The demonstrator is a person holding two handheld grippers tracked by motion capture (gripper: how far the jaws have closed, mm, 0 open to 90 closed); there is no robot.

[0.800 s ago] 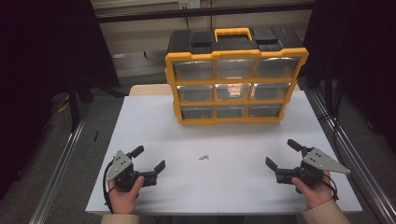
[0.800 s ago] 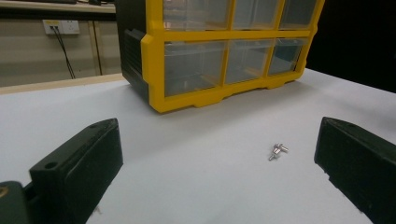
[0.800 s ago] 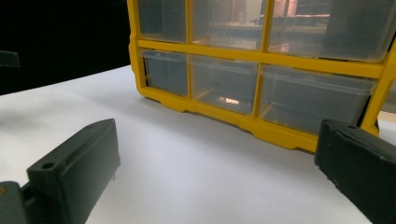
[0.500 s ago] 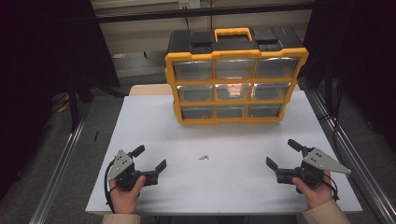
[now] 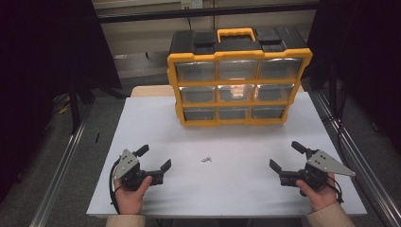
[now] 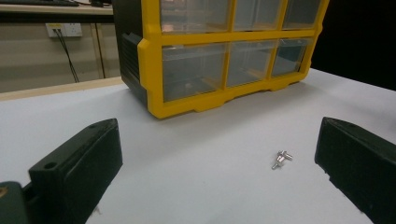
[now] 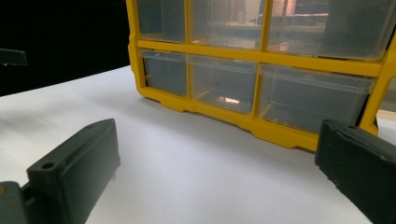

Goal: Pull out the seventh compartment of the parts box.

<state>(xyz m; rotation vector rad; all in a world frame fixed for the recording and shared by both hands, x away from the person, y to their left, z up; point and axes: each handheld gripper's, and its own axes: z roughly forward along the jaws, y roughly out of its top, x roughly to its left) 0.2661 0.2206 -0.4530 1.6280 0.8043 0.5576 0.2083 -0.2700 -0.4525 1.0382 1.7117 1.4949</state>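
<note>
A yellow and black drawer organizer (image 5: 235, 78) with clear drawers stands at the far side of the white table (image 5: 227, 142). A small cluster of metal screws (image 5: 205, 159) lies on the table's middle, seen also in the left gripper view as screws (image 6: 281, 158) ahead and to the right. My left gripper (image 5: 153, 158) rests low at the front left, held by a hand, jaws wide open and empty. My right gripper (image 5: 286, 156) rests at the front right, also open and empty. The organizer (image 7: 261, 70) fills the upper right gripper view.
Metal rails (image 5: 61, 170) run along both sides of the table. Dark curtains hang at left and right. A wall outlet with cables (image 6: 63, 30) sits behind the organizer (image 6: 219, 51) on the left.
</note>
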